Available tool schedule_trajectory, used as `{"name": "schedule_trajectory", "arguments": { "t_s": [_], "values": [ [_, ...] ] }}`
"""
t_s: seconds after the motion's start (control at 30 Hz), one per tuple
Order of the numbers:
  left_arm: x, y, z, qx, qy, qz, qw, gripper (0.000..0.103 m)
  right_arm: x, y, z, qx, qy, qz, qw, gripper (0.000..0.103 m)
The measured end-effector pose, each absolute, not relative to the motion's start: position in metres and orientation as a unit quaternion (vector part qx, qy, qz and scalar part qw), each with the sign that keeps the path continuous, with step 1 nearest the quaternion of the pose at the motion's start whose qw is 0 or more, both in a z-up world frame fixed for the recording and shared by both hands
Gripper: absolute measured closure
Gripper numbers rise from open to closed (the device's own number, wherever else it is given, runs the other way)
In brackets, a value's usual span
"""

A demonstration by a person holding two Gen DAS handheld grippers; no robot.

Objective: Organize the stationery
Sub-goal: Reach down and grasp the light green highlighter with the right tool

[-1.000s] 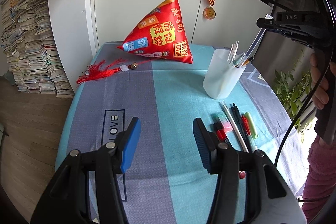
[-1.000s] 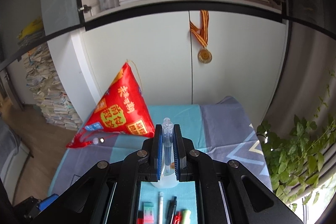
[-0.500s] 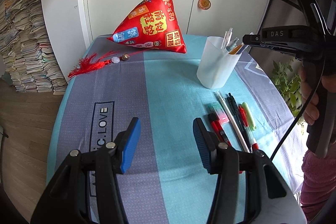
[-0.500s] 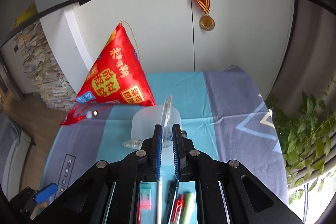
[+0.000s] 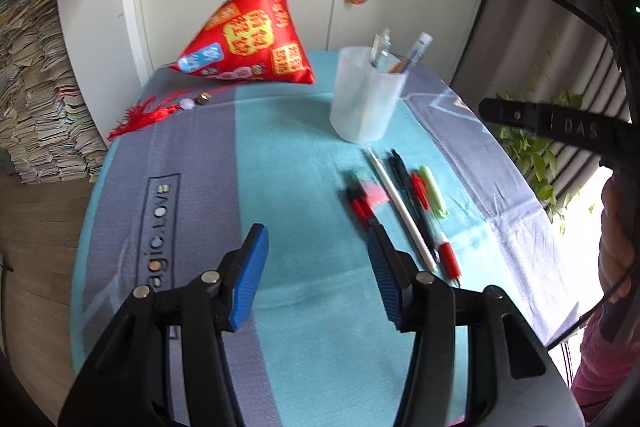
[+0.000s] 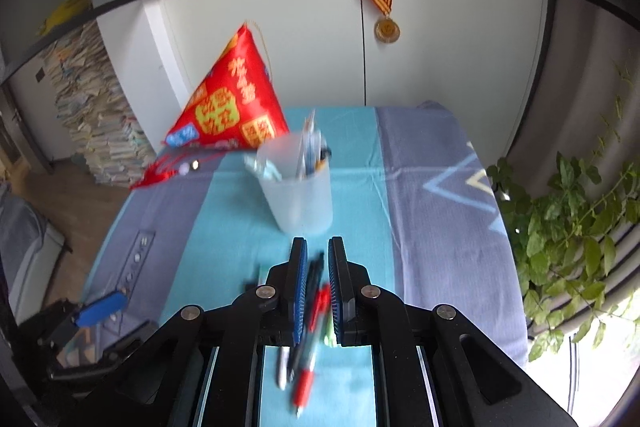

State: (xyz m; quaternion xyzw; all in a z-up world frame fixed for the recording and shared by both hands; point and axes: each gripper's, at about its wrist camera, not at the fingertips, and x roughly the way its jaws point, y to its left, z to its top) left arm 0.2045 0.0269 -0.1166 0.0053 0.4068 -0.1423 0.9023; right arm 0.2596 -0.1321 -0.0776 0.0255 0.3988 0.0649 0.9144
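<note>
On the blue-and-grey clothed tabletop: translucent plastic cup toward the back, clear pens upright inside. Behind it to the left, red pyramid-shaped fabric pouch. In front of the cup, row of loose pens and markers side by side.

Daylight pours in from about 3 to 4 o'clock in both views, blowing out to white glare at the right edge beyond the plant. The tabletop is evenly bright with only faint, soft shadows. Fisheye bending curves the cabinet lines, and dark vignetting rings the corners. Motion blur smears the pens on the cloth and, in the right wrist view, the translucent cup.
</note>
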Motion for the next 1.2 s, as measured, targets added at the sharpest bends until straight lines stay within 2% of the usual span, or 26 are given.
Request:
{"name": "schedule_trajectory", "arguments": {
  "t_s": [0.27,0.5,0.97,1.17,1.2],
  "values": [
    [0.202,-0.019,-0.141,0.045,0.429,-0.165,0.887,0.053,0.230,-0.153,-0.111,0.028,0.437,0.053,0.897,0.093],
    [0.222,-0.030,-0.158,0.033,0.444,-0.147,0.883,0.053,0.231,-0.167,-0.137,0.047,0.473,0.049,0.879,0.093],
    [0.267,-0.018,-0.168,0.000,0.463,-0.126,0.878,0.053,0.287,-0.161,-0.161,0.078,0.504,0.060,0.858,0.093],
    [0.277,-0.023,-0.177,0.001,0.476,-0.138,0.869,0.055,0.309,-0.166,-0.171,0.127,0.517,0.057,0.845,0.093],
    [0.278,-0.024,-0.177,0.002,0.477,-0.141,0.868,0.059,0.312,-0.166,-0.171,0.128,0.517,0.057,0.844,0.093]
  ]
}}
